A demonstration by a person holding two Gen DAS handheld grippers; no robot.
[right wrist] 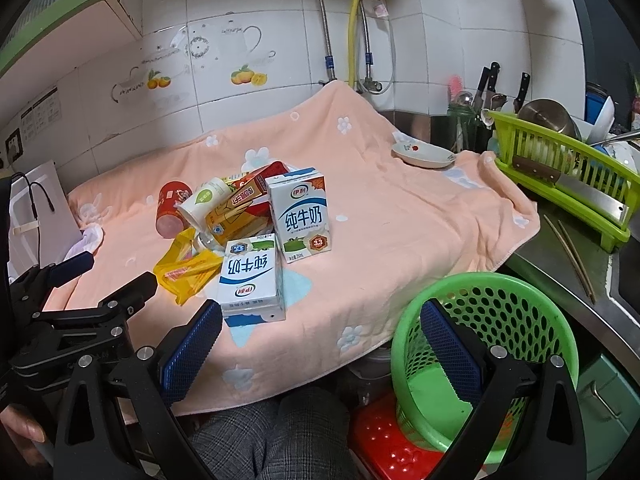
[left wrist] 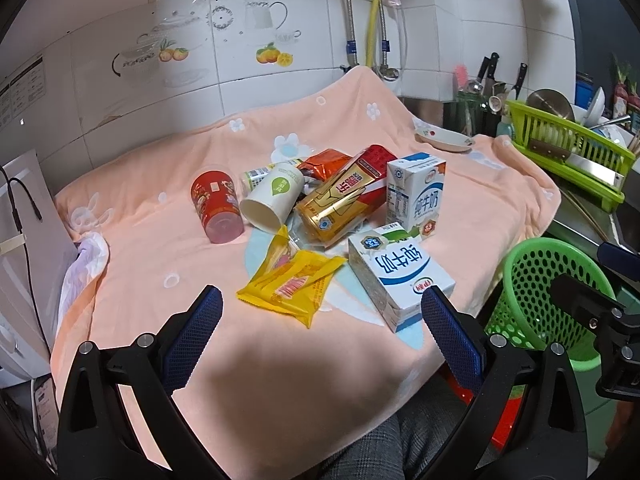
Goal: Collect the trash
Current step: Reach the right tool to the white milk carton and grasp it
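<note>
Peach towel [left wrist: 360, 128] with white flowers, yellow wrapper [left wrist: 290, 282], red cup [left wrist: 216, 206], white-blue-green cartons [right wrist: 250, 276], green perforated basket [right wrist: 500, 308].

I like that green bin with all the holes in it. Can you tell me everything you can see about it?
The round green plastic basket has walls full of small holes, a smooth thick rim and a solid bottom. It stands upright and looks empty, on a red plastic stool beside the peach flowered blanket's hanging edge, lower than the trash pile. The right gripper hangs open above it, with one blue padded finger in front of its rim.
</note>
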